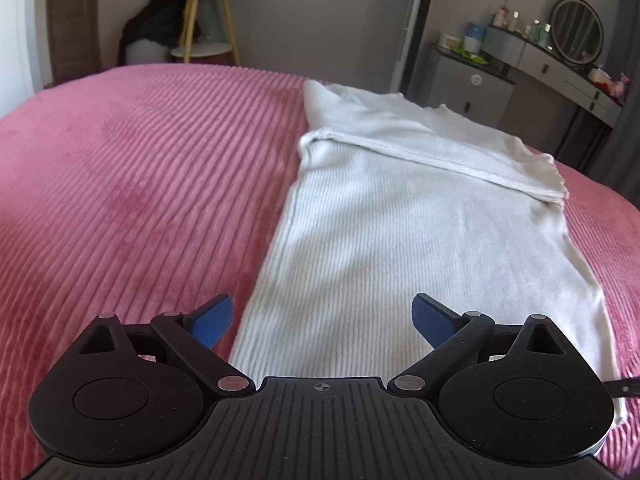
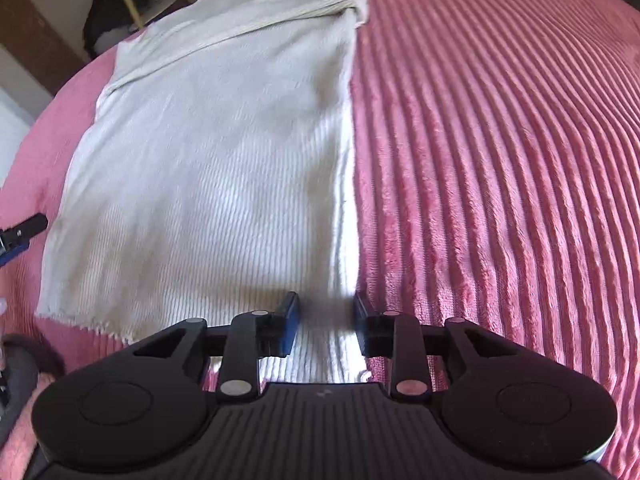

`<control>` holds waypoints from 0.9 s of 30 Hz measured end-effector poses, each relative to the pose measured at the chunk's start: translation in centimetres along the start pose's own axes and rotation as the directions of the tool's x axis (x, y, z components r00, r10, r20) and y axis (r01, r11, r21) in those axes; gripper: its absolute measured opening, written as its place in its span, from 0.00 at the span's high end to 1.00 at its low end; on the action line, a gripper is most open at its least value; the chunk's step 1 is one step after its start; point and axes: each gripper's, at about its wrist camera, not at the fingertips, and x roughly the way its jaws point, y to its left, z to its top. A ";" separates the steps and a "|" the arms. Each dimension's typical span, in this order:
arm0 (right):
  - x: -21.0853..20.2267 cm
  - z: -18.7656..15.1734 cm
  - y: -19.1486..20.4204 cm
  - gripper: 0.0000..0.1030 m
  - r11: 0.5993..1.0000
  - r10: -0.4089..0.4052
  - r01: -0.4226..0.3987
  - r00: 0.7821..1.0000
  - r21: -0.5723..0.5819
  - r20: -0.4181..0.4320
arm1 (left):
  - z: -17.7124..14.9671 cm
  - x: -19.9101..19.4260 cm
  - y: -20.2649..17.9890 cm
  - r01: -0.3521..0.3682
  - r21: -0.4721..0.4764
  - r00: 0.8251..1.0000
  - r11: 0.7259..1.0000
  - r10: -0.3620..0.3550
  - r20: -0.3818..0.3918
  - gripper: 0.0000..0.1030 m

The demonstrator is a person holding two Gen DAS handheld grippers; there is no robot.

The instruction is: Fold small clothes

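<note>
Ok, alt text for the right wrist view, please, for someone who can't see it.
The right gripper, jaws partly open, straddles the near right edge of a white ribbed garment lying flat on a pink ribbed bedspread. The garment's far end is folded over, and the left gripper peeks in at the left edge.

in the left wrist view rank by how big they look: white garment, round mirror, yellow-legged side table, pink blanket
1. pink blanket
2. white garment
3. yellow-legged side table and round mirror: look about alike, and both stand far back, so no ranking.
</note>
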 end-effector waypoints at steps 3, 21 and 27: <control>-0.1 0.3 0.8 0.92 0.997 0.050 -0.051 0.999 -0.056 -0.017 | 0.5 -0.9 0.7 0.033 -0.006 0.999 0.999 -0.033 0.002 0.04; 0.2 11.9 -0.7 0.93 0.855 0.188 -0.383 0.856 0.349 0.481 | 3.9 -2.7 3.8 0.128 0.024 0.988 0.991 -0.130 0.078 0.04; 3.0 12.7 -3.0 0.69 0.846 0.049 -0.281 0.887 0.452 0.459 | 4.3 -0.7 3.9 0.163 0.087 0.981 0.983 -0.171 0.091 0.04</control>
